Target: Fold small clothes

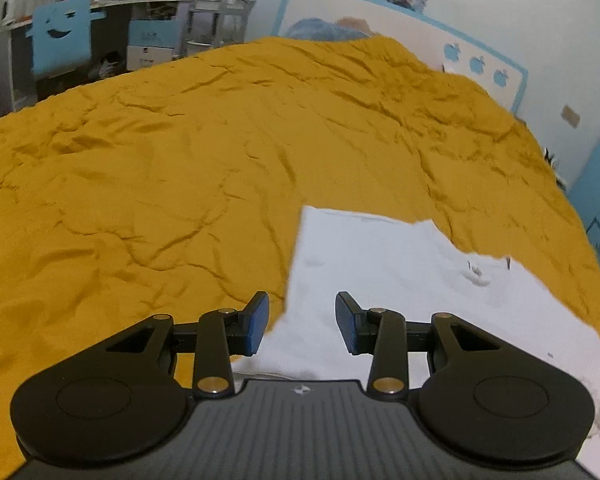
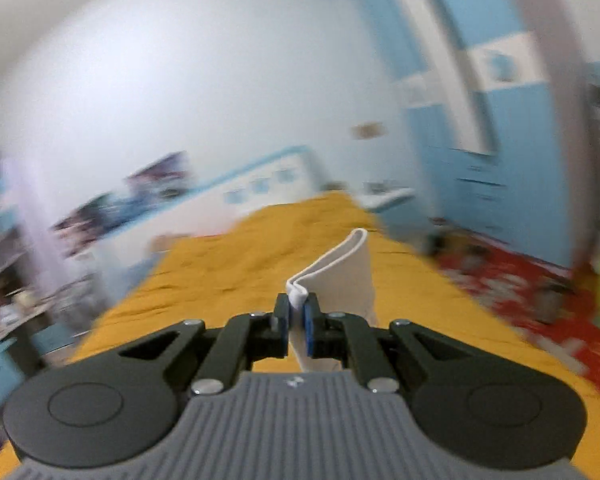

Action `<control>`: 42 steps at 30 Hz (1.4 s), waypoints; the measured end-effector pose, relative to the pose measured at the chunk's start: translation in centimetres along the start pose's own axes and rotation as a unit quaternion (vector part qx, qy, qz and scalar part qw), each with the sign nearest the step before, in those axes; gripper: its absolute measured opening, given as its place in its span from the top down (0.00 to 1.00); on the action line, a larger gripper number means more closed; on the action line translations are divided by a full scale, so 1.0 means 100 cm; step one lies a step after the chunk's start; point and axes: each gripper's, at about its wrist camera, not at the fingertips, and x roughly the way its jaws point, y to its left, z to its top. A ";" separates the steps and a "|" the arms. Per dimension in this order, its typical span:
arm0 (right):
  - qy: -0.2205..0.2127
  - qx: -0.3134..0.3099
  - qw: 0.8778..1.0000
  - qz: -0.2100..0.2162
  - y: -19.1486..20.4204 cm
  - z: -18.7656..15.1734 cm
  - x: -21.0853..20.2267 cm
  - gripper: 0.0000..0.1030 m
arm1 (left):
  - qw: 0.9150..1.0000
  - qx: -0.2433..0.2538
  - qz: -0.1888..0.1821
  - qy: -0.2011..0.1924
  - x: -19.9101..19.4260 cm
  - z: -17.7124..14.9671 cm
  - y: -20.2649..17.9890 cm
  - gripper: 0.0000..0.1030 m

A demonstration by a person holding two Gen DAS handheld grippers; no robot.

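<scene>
Left wrist view only: white garment (image 1: pixel 400 280) flat on mustard bedspread (image 1: pixel 160 160), left claw (image 1: pixel 302 322) wide, empty, over garment's near left edge; right wrist view only, blurred: right claw (image 2: pixel 297 322) pinching raised white fold above bedspread.

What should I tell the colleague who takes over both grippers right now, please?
Left claw: open, empty, hovering low over the near left edge of the white garment, which lies mostly flat on the mustard bedspread.
Right claw: shut on a bunched fold of white fabric, lifted above the bed; the view is motion-blurred. I cannot tell whether this is the same garment.
Done: one part of the cloth has been picked up.
Left: carry the lifted part over to make the fold, pin or grasp with the left claw as needed, release and smooth flat.
</scene>
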 end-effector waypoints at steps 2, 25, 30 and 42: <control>0.008 -0.025 0.999 0.033 0.053 -0.002 0.018 0.98 | 1.000 -0.013 -0.004 -0.003 -0.004 0.002 0.013 0.55; 0.311 -0.041 0.938 0.150 0.324 -0.359 0.166 0.80 | 0.996 -0.075 -0.057 0.005 0.006 0.001 0.092 0.55; 0.306 -0.034 0.934 0.183 0.302 -0.352 0.154 0.69 | 0.993 -0.082 -0.087 0.008 0.012 0.003 0.088 0.55; 0.237 -0.087 0.968 0.012 0.088 -0.291 0.060 0.64 | 0.991 -0.023 -0.115 0.071 0.060 -0.008 0.032 0.55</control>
